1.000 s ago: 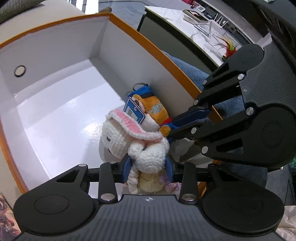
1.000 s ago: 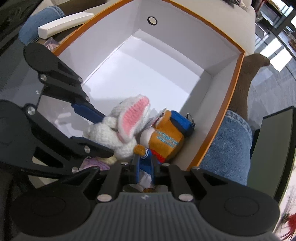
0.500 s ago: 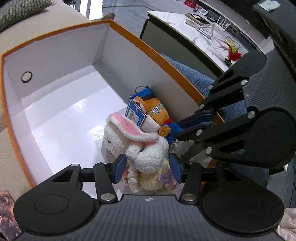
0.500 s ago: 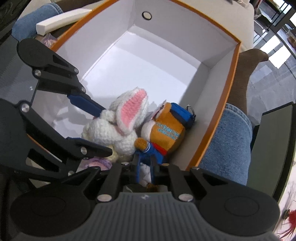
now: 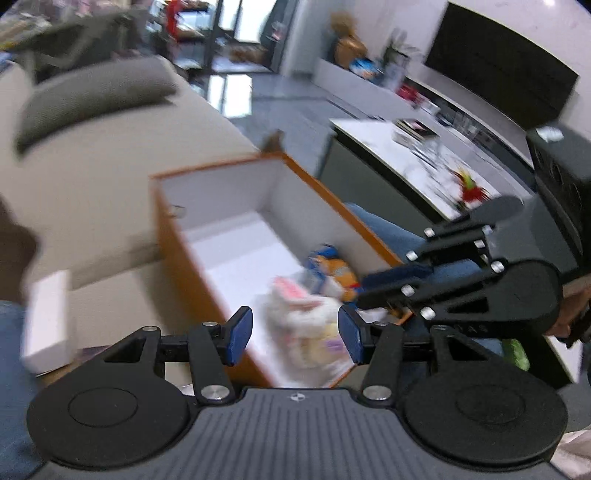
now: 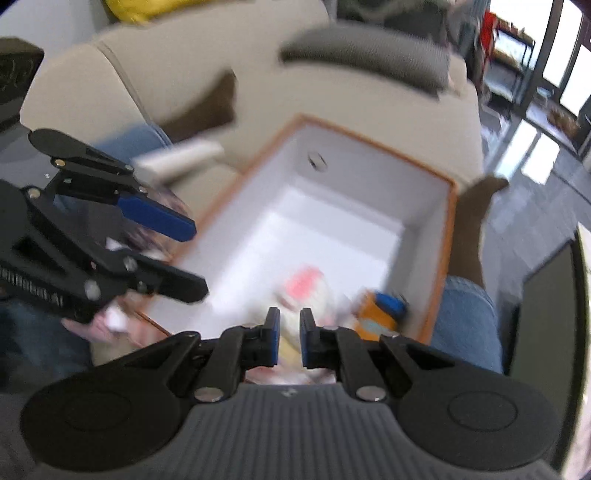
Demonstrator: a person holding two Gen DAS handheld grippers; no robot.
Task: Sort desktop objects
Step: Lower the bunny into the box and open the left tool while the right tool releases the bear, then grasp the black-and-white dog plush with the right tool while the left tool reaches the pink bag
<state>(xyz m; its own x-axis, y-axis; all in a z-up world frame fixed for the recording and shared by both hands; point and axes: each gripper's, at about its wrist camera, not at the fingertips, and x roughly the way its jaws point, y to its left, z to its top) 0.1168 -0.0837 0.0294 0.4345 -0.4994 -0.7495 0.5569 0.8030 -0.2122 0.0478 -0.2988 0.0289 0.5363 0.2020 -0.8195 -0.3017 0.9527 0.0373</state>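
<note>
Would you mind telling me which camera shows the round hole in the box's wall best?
The right wrist view: the hole sits unobstructed on the far white wall of the box. In the left wrist view it is only a blurred smear near the rim.

I look out on a living room: a beige sofa (image 5: 110, 177) with a grey cushion (image 5: 92, 99) fills the left. Far beyond it, bright glass doors (image 5: 236, 22) throw light onto the grey tiled floor (image 5: 291, 110). To the right stands a white-topped table (image 5: 417, 155), and behind it a dark screen (image 5: 498, 77) on a pale wall.
</note>
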